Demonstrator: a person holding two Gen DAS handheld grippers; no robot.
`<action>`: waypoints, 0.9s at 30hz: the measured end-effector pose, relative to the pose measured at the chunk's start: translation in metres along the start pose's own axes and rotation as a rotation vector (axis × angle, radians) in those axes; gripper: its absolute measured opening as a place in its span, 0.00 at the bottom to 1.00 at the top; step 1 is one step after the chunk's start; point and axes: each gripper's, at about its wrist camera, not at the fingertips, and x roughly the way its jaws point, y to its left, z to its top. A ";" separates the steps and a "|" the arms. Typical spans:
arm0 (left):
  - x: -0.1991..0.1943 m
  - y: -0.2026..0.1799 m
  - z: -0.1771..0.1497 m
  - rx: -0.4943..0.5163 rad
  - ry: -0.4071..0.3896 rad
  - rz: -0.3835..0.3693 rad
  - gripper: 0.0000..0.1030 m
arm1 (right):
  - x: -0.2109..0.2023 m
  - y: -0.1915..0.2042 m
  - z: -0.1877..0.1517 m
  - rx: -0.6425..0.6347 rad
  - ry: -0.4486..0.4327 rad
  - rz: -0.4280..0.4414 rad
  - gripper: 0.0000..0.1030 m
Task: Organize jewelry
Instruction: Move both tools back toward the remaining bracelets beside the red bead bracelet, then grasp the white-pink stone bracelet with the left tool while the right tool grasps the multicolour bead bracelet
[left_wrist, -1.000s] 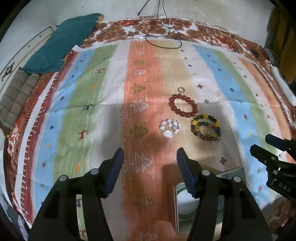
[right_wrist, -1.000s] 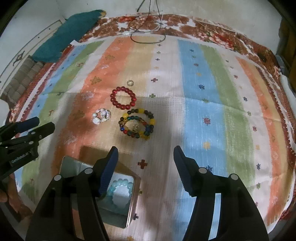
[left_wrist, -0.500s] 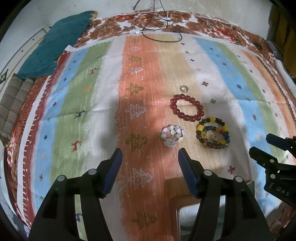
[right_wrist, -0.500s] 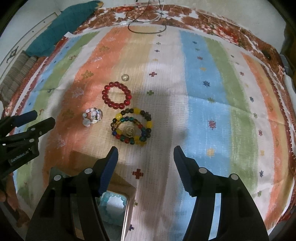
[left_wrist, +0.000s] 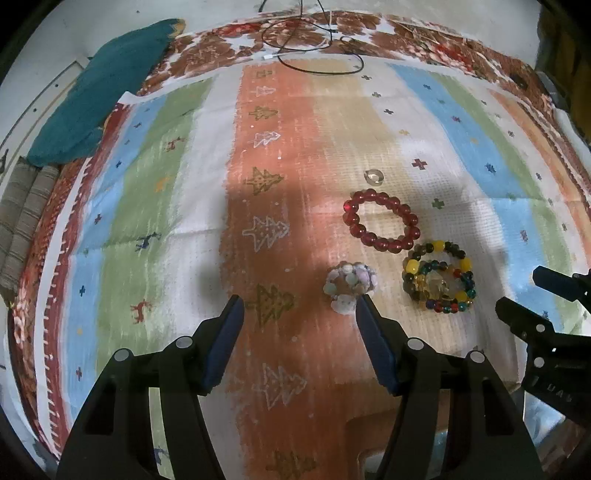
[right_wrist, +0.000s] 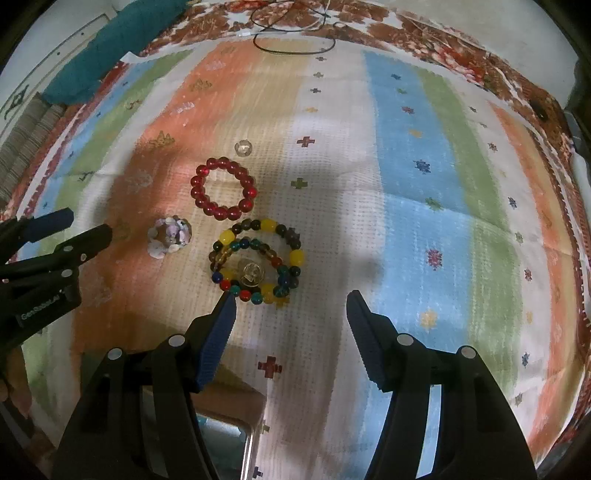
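Observation:
Four pieces lie on the striped cloth: a red bead bracelet (left_wrist: 386, 243) (right_wrist: 201, 195), a pale shell-like bracelet (left_wrist: 349, 284) (right_wrist: 170, 236), a pile of multi-coloured bead bracelets (left_wrist: 439, 280) (right_wrist: 255, 258) and a small clear bead (left_wrist: 373, 176) (right_wrist: 243, 147). My left gripper (left_wrist: 299, 306) (right_wrist: 89, 223) hangs open, and its right fingertip is just short of the pale bracelet. My right gripper (right_wrist: 291, 297) (left_wrist: 517, 288) is open too. Its left fingertip sits at the near edge of the multi-coloured pile. Neither holds anything.
A metal box (right_wrist: 251, 446) lies under the right gripper at the bottom edge, mostly hidden. A teal cloth (left_wrist: 103, 92) and a black cable (left_wrist: 317, 66) lie at the far end. Grey folded padding (left_wrist: 18, 221) borders the left side.
Both grippers have come forward and lower toward the jewellery, which now looks larger. The box with the pale turquoise bracelet has slid almost out of view below.

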 end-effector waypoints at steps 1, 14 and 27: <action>0.001 -0.001 0.001 0.003 0.002 -0.003 0.61 | 0.002 0.000 0.001 -0.001 0.004 0.000 0.60; 0.038 -0.009 0.010 0.033 0.069 -0.039 0.61 | 0.028 -0.001 0.012 0.003 0.056 0.001 0.54; 0.071 -0.010 0.013 0.049 0.128 -0.018 0.61 | 0.052 -0.002 0.016 -0.006 0.106 -0.005 0.41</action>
